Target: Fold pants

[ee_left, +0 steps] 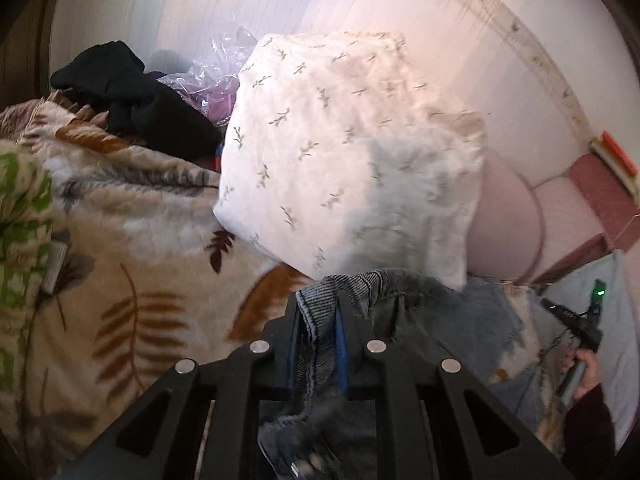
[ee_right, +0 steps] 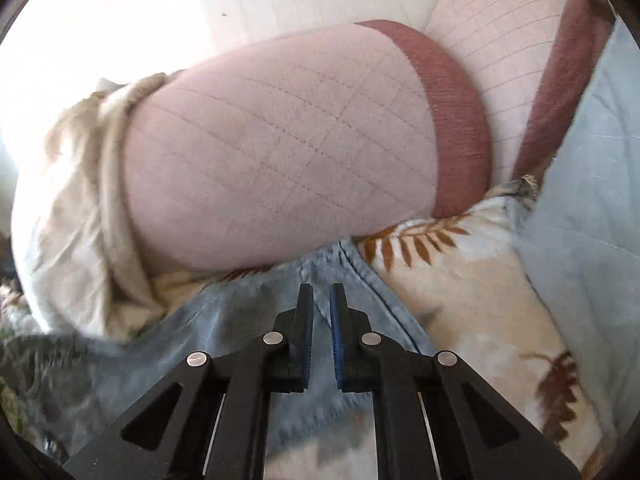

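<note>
The pants are blue denim jeans (ee_left: 420, 304) lying on a leaf-print blanket (ee_left: 120, 272). My left gripper (ee_left: 318, 304) is shut on a bunched edge of the jeans, with ribbed denim poking up between its fingers. In the right wrist view the jeans (ee_right: 224, 328) spread under and ahead of my right gripper (ee_right: 321, 300). Its jaws stand a narrow gap apart, with denim showing in the gap; I cannot tell whether they pinch it. The right gripper's handle and the person's hand (ee_left: 580, 364) show at the right edge of the left wrist view.
A white leaf-print pillow (ee_left: 352, 160) stands just beyond the left gripper. A pink quilted cushion (ee_right: 280, 148) lies right ahead of the right gripper. Black clothes (ee_left: 132, 96) and a plastic bag (ee_left: 216, 76) lie at the back left. A pale blue sheet (ee_right: 592, 200) is at right.
</note>
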`<state>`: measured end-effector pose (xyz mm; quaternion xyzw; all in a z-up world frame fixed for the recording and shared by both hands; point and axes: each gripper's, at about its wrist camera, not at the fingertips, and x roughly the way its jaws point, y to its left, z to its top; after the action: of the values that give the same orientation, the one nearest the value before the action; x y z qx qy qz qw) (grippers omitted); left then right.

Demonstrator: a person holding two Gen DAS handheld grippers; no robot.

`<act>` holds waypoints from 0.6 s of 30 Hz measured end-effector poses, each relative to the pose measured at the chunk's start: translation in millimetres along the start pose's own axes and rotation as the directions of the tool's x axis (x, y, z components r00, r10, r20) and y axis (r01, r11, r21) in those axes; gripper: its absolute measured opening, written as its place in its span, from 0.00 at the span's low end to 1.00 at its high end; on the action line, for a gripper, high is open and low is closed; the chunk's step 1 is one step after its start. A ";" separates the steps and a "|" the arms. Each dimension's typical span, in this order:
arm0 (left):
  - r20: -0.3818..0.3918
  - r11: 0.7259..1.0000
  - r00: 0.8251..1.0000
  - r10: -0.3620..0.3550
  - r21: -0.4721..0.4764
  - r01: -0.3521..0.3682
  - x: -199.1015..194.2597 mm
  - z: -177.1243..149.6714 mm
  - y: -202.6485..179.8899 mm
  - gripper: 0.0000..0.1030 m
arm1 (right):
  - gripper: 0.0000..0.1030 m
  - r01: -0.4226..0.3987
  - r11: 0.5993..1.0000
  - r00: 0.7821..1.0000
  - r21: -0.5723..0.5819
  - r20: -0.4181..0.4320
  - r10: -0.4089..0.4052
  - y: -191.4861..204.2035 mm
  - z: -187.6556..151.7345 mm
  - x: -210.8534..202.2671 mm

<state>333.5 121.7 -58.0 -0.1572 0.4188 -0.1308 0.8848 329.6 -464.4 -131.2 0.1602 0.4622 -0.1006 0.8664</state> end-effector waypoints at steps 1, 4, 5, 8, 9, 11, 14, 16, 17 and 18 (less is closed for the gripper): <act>0.007 1.000 1.000 -0.007 0.005 0.007 -5.2 -6.2 -2.5 0.16 | 0.08 -0.004 1.000 1.000 0.010 -0.005 0.004 -2.8 -4.2 -6.1; 0.045 0.999 0.998 -0.043 0.023 0.042 -31.5 -29.3 -12.3 0.16 | 0.16 -0.071 0.997 0.996 0.039 -0.045 0.073 -8.7 -11.2 -1.9; 0.062 0.998 0.996 -0.062 0.027 0.060 -41.2 -37.7 -19.4 0.16 | 0.21 -0.042 0.999 0.998 0.032 -0.051 0.044 -8.8 -10.6 4.1; 0.117 0.995 0.989 -0.089 0.047 0.084 -63.2 -72.0 -28.8 0.16 | 0.40 -0.031 0.999 0.997 0.029 -0.073 0.033 -10.5 -7.9 28.5; 0.118 0.994 0.988 -0.097 0.052 0.092 -66.7 -83.9 -30.5 0.16 | 0.40 -0.019 0.999 0.997 0.032 -0.075 0.022 -9.7 -2.9 41.6; 0.121 0.992 0.986 -0.118 0.054 0.112 -71.0 -99.2 -30.7 0.16 | 0.41 -0.014 0.999 0.997 0.046 -0.080 0.018 -13.2 3.5 66.1; 0.104 0.987 0.984 -0.145 0.080 0.137 -71.2 -103.1 -31.0 0.16 | 0.41 0.009 0.999 0.996 0.050 -0.094 -0.005 -17.9 15.2 103.0; 0.116 0.980 0.975 -0.187 0.095 0.177 -76.2 -104.3 -27.2 0.16 | 0.41 0.021 0.999 0.994 0.044 -0.106 -0.016 -19.6 21.7 124.5; 0.119 0.977 0.973 -0.199 0.108 0.187 -79.3 -107.1 -25.3 0.16 | 0.42 0.030 0.998 0.994 0.052 -0.108 -0.024 -22.2 24.4 133.8; 0.122 0.974 0.971 -0.206 0.120 0.191 -82.1 -110.0 -23.7 0.16 | 0.45 0.018 0.997 0.993 0.074 -0.114 -0.010 -25.4 26.4 139.8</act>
<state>194.6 111.3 -57.3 -0.1590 0.3331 -0.2302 0.9004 419.0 -501.5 -238.5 0.1948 0.5076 -0.1147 0.8314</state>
